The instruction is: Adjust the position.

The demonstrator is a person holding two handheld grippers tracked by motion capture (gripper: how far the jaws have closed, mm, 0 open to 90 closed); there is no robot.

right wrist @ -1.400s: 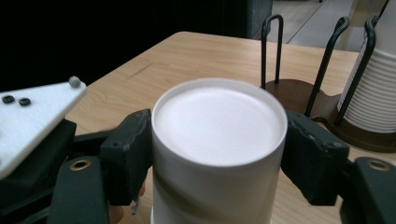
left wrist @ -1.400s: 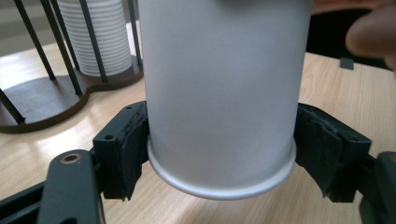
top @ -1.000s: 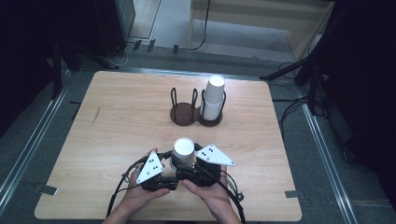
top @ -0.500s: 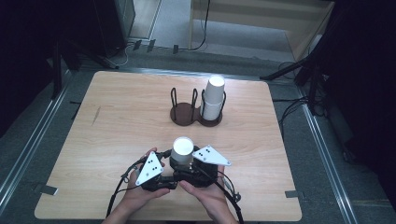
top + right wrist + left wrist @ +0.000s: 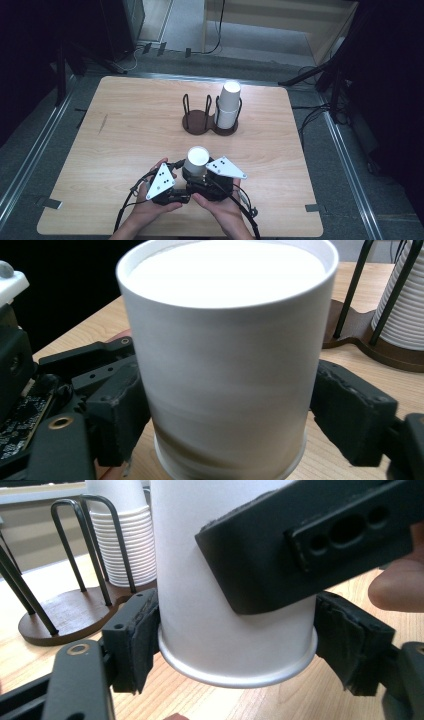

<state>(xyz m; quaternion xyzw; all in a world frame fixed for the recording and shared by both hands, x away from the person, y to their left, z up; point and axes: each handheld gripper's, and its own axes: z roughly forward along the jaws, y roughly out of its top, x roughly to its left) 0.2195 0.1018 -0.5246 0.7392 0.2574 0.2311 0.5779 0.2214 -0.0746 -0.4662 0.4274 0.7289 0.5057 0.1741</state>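
the left gripper point(image 5: 176, 176) has its pads against the rim end of an upside-down white paper cup point(image 5: 196, 161), its jaws having just eased wider. the cup sits near the wooden table's point(image 5: 125, 145) front edge. the right gripper point(image 5: 207, 176) clasps the cup higher up, jaws just narrowed. farther back stands a dark wire cup holder point(image 5: 200, 117) with stacked cups point(image 5: 229, 105).

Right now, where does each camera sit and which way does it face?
High view: above the table's near edge, looking forward and down; both hands hold grippers at the upside-down cup.
Left gripper view: on the left gripper, facing the cup's rim.
Right gripper view: on the right gripper, facing the cup's wall.
All share the cup and the cup rack.
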